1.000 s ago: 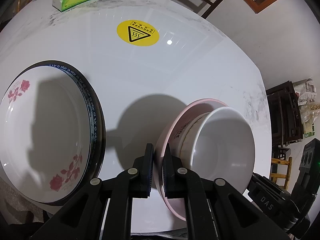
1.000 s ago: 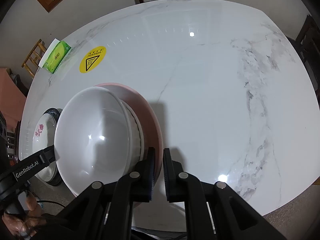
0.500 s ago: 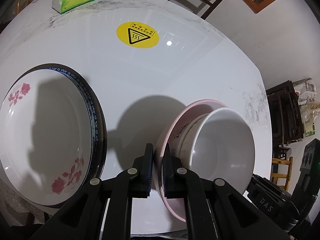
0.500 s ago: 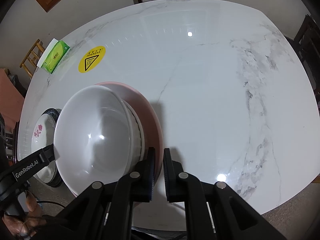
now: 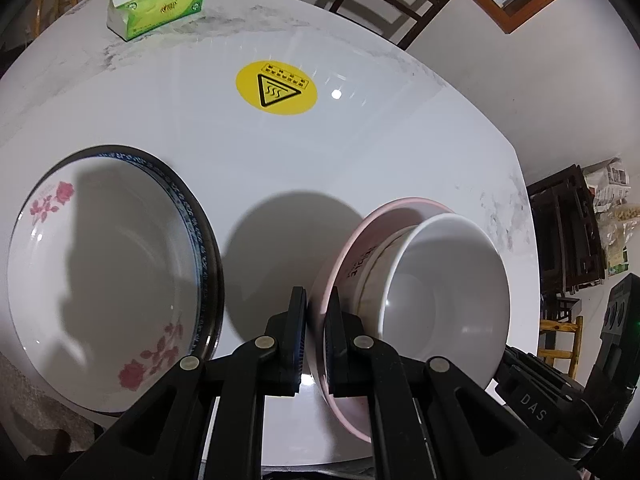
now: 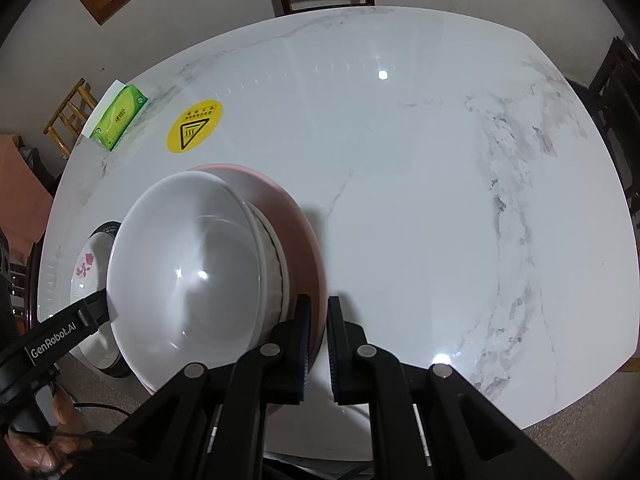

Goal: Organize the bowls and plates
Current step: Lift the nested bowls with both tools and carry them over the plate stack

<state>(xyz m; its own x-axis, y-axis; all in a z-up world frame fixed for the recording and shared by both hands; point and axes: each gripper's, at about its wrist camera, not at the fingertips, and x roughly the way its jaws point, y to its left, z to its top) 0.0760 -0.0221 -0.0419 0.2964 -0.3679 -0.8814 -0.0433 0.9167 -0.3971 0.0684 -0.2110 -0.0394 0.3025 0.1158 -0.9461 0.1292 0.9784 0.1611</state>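
Jaws of both the left gripper (image 5: 316, 336) and right gripper (image 6: 319, 344) clamp the pink bowl's (image 5: 348, 256) rim, white bowl (image 6: 188, 264) nested inside.

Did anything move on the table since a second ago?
Hardly anything. The left gripper and right gripper are still clamped on opposite rims of the pink plate, with the white bowl stacked on it. The flowered plate, tissue pack and yellow sticker only drift slightly in view.

Green tissue pack (image 5: 157, 8), yellow warning sticker (image 5: 276, 87), marble table (image 6: 420, 184).
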